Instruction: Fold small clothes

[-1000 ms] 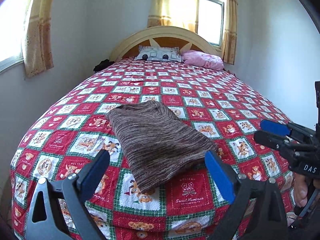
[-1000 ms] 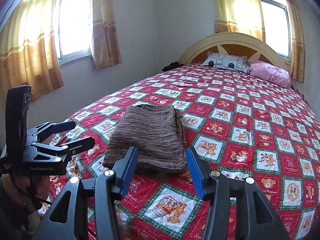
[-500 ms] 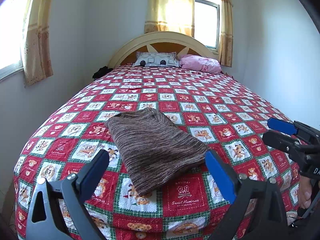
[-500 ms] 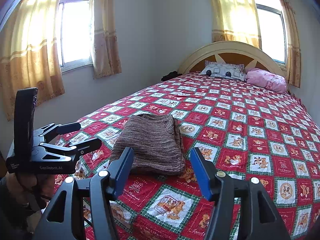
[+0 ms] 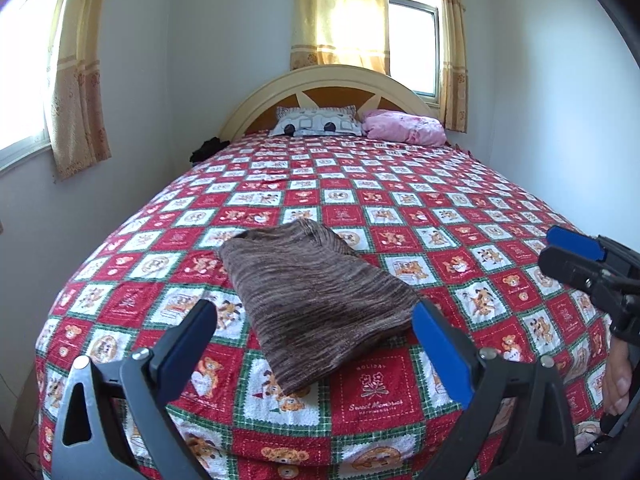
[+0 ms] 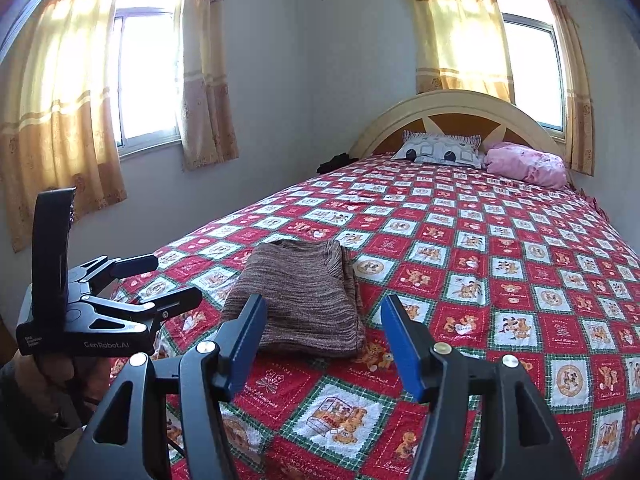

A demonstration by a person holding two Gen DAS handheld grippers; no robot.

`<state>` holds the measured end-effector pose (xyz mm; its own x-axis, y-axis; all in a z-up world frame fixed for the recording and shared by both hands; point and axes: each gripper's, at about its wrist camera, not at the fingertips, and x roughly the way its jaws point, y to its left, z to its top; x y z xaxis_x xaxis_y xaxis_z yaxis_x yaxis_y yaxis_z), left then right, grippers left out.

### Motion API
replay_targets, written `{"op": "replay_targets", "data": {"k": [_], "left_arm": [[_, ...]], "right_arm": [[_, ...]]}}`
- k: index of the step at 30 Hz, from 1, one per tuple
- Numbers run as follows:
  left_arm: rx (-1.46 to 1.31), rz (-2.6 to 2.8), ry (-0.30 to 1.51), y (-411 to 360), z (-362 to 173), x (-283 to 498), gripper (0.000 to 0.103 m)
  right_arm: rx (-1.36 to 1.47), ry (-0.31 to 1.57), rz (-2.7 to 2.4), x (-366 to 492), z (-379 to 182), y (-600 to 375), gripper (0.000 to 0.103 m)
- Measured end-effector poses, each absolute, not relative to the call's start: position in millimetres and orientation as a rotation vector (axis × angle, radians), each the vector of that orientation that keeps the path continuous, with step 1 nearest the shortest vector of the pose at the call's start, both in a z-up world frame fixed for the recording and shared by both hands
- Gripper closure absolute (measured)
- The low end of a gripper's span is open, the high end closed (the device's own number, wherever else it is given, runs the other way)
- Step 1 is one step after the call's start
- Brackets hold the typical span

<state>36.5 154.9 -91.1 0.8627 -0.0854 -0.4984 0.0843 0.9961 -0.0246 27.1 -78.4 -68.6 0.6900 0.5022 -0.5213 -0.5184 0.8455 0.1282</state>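
Holding: both of my grippers hang off the foot of the bed, clear of the cloth, nothing between either pair of pads.
Left gripper (image 5: 314, 338): jaws stand wide; flat blue pads on black angular arms, the sweater showing in the gap beyond them.
Right gripper (image 6: 322, 338): jaws have just been opening and are now moderately apart, empty; same blue slabs on black bracket arms with silver rivets.
Folded sweater (image 5: 316, 300): brown knit with a fine marled streak, soft and thick, folded into a rough rectangle lying flat on the bedspread near the foot end, skewed against the checks; layered edges show along its right side in my right wrist view.
Bedspread (image 5: 400, 208): printed cotton-looking cover, red and white squares with green plaid borders and small bear pictures, lightly rumpled.
Headboard (image 5: 332, 80): cream arch with orange-brown wooden panels between spokes.
Pillows: one white with grey rounded squares (image 5: 316, 122), one pink and crumpled (image 5: 404, 128), side by side against the headboard.
Curtains (image 6: 456, 24): thin yellow fabric with patterned bands, sunlit.
Hand (image 5: 618, 376): fingers wrapped on the right gripper's handle at the frame's edge.
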Motion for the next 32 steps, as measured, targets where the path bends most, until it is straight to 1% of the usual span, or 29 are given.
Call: {"op": "replay_targets", "data": {"k": [6, 15, 32], "left_arm": [[0.009, -0.078, 0.503, 159, -82, 33, 0.0], [0.02, -0.045, 0.428, 157, -71, 24, 0.0], [0.017, 0.021, 0.422, 172, -77, 28, 0.0]], "right_arm": [[0.01, 0.543, 0.54, 29, -62, -89, 0.043], [0.013, 0.514, 0.531, 26, -56, -92, 0.043], [-0.018, 0.526, 0.56, 23, -64, -83, 0.042]]}}
